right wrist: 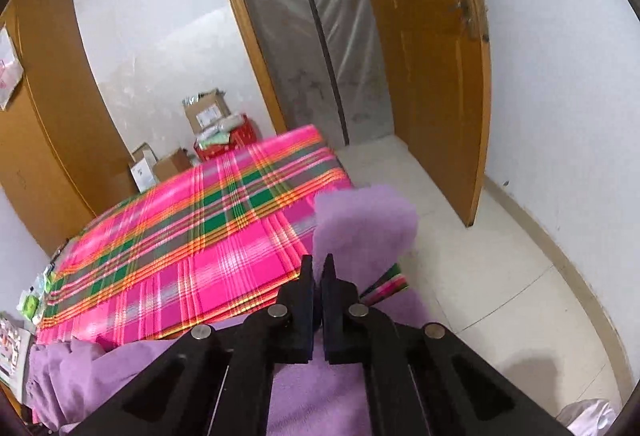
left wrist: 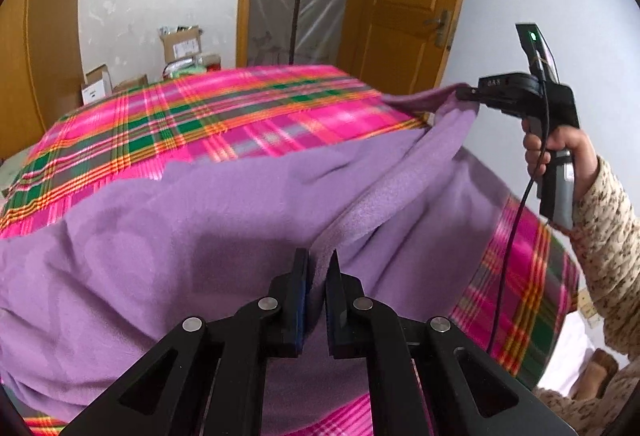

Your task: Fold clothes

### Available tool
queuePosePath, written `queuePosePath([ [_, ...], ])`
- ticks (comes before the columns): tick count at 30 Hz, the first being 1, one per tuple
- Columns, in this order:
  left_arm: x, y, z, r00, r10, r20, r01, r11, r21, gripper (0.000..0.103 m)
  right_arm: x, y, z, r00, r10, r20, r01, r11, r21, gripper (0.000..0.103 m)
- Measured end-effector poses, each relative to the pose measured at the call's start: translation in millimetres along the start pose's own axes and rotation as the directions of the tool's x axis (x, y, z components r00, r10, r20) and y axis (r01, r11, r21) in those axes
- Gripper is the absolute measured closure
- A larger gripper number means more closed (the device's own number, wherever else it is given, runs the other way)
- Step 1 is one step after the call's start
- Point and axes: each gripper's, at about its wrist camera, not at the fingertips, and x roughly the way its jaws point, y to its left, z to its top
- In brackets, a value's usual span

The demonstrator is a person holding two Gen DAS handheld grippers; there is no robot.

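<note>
We see a purple garment [left wrist: 200, 220] spread over a bed with a pink plaid cover [left wrist: 208, 115]. Our left tool [left wrist: 318, 272] is clamped on a raised fold of the garment. Our right tool [right wrist: 319, 276], held by a hand [left wrist: 560, 151] in a speckled sleeve [left wrist: 608, 236], pinches another edge lifted above the bed's corner. An open wooden door [right wrist: 432, 75] stands behind.
</note>
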Motion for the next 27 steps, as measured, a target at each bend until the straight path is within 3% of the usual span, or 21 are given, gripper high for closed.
queuePosePath([
  [14,-15.2,-25.5,-17.6,1.0,0.006,-0.007,-0.006,0.998,0.065,0.096,-55.3,-43.7,-40.2,0.998,-0.013,0.053,0.01,0.998,0.062,0.1],
  [21,-1.1,-31.7,-34.1,0.998,0.019,-0.064,-0.014,0.997,0.081,0.096,-40.8,-73.1,-68.8,0.999,-0.017,-0.045,0.023,0.991,0.128,0.1],
  [27,5.8,-34.5,-40.8,0.995,0.039,-0.088,-0.031,0.996,0.089,0.096,-35.4,-79.0,-79.8,0.997,-0.022,-0.067,0.031,0.99,0.137,0.1],
])
